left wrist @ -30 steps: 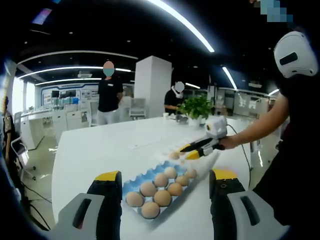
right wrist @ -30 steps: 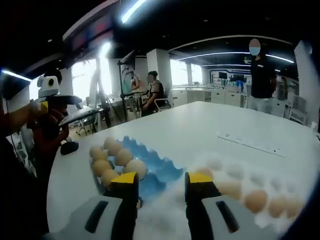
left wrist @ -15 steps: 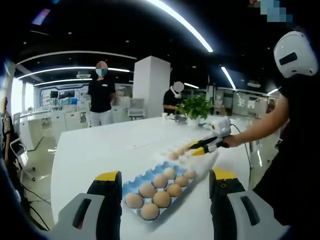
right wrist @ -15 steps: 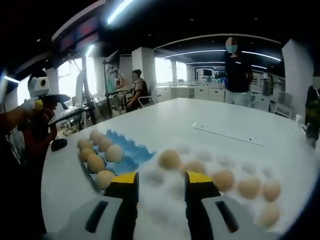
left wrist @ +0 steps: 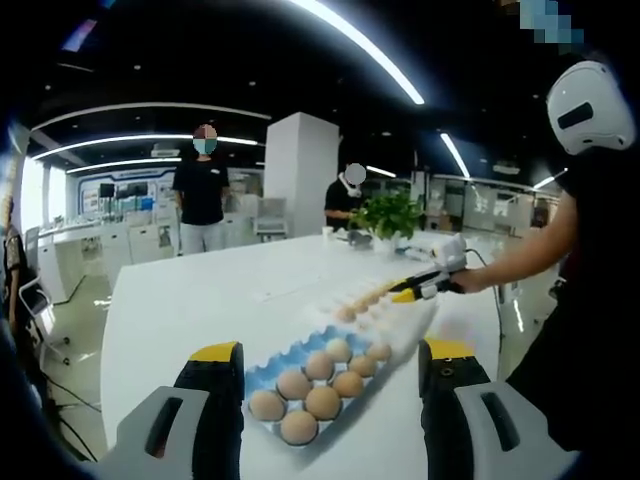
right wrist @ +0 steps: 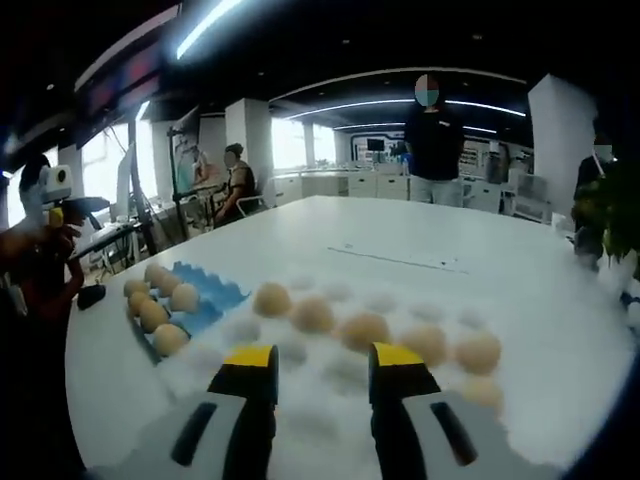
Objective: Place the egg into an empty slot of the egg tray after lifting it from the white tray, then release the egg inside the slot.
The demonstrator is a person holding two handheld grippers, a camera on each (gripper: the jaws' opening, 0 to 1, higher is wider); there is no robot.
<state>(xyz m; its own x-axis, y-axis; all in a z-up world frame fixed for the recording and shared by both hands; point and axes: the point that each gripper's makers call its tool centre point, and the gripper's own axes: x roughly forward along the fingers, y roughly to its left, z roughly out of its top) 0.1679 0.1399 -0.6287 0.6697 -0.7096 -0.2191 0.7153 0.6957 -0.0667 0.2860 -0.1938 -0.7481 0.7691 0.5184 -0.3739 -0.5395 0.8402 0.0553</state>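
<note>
The blue egg tray (left wrist: 262,372) lies on the white table just beyond my left gripper (left wrist: 330,352), with several brown eggs (left wrist: 322,401) in it. My left gripper is open wide with nothing between its jaws. Behind the blue tray sits the white tray (left wrist: 400,322) with a row of eggs. My right gripper (left wrist: 412,291), held by a hand from the right, hovers over it. In the right gripper view, my right gripper (right wrist: 322,357) is open and empty above the white tray (right wrist: 330,385). A row of eggs (right wrist: 313,315) lies just ahead; the blue tray (right wrist: 205,300) is at the left.
The white table (left wrist: 190,300) stretches far to the left and back. A potted plant (left wrist: 392,215) stands at its far end. People stand and sit beyond the table. My left gripper (right wrist: 62,205) shows at the far left of the right gripper view.
My right gripper has swung away from the blue tray and now sits over the white tray's row of eggs. The left gripper has stayed put. A standing person behind shifted.
</note>
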